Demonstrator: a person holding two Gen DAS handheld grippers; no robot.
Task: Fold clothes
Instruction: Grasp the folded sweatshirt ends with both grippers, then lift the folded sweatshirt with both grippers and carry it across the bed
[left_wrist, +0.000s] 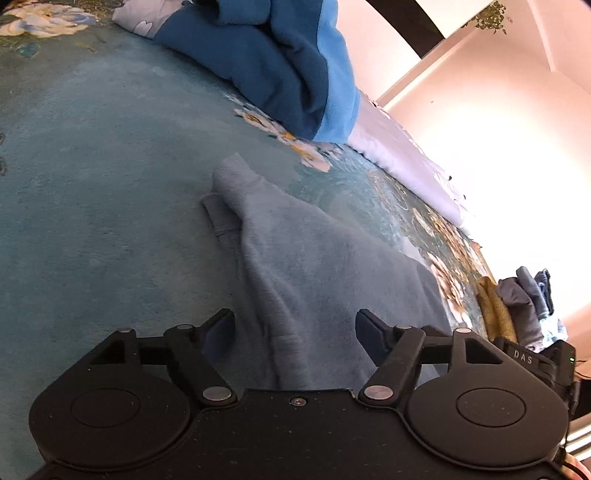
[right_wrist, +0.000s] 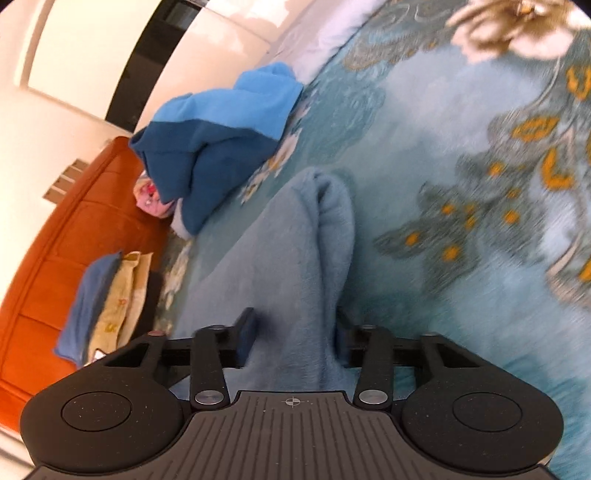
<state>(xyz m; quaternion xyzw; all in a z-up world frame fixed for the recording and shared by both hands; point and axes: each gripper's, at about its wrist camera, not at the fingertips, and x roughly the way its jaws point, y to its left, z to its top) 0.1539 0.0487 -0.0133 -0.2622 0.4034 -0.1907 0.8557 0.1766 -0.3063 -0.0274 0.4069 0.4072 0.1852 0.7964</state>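
Grey-blue garment (left_wrist: 314, 266) lies rumpled on the teal flowered bed cover (left_wrist: 92, 184), partly bunched, one narrow end reaching away from both cameras. Left claw (left_wrist: 295, 328): jaws apart, cloth lying between and under them, no grip. Right claw (right_wrist: 295, 332): jaws apart, a raised ridge of the same cloth running up between them; right view blurred. Judged step: both claws set over the near edge, either about to pinch it or just let go; which, not settled. A grip would need both to close on the cloth evenly. Blue two-tone garment (right_wrist: 221, 140) sits well apart, further up the bed
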